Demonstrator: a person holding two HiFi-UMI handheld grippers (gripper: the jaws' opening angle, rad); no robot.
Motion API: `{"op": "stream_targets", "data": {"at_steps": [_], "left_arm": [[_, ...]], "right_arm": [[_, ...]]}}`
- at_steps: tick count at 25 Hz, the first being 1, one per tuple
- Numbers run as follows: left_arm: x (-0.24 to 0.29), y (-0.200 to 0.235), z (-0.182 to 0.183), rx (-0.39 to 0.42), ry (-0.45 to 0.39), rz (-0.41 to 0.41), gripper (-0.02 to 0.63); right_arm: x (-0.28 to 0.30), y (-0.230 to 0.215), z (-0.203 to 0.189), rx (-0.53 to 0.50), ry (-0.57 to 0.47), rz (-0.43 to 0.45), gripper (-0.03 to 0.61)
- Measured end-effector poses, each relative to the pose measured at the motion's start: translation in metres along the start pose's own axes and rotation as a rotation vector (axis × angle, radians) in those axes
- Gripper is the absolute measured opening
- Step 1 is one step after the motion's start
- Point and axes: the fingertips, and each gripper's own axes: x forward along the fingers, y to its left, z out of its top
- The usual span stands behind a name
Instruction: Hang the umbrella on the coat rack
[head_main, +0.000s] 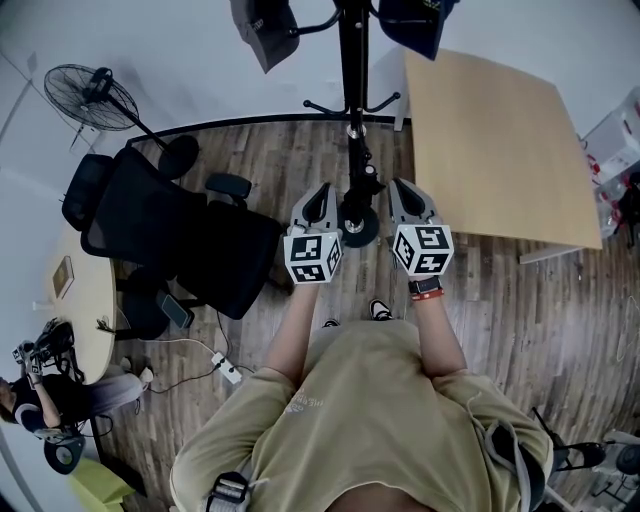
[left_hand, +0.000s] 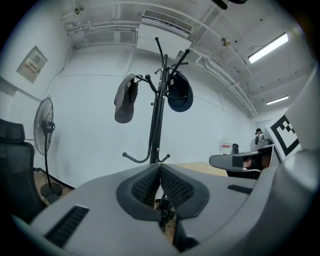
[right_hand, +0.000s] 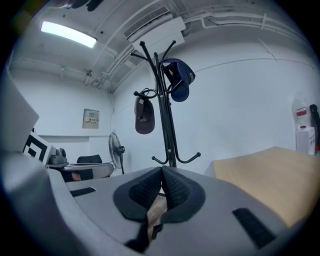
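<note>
The black coat rack stands straight ahead, its round base on the wood floor between my two grippers. A grey cap and a navy cap hang from its upper hooks; the lower hooks are bare. I can make out no umbrella in any view. My left gripper sits just left of the base and my right gripper just right of it. In the left gripper view the left gripper has its pads together on nothing. The right gripper is likewise shut and empty.
A black office chair stands close on the left, with a phone by its seat and a power strip on the floor. A floor fan is at the far left. A wooden table fills the right.
</note>
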Motion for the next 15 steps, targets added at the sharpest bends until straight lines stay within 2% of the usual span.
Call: {"op": "stream_targets", "data": {"at_steps": [10,15], "left_arm": [[0.010,0.002,-0.004,0.008,0.012,0.004,0.023],[0.023,0.003,-0.022,-0.006,0.064,-0.008,0.025]], "right_arm": [[0.013,0.001,-0.006,-0.020,0.024,0.017,0.015],[0.025,-0.009,-0.014,-0.010,0.042,0.019,0.015]]}}
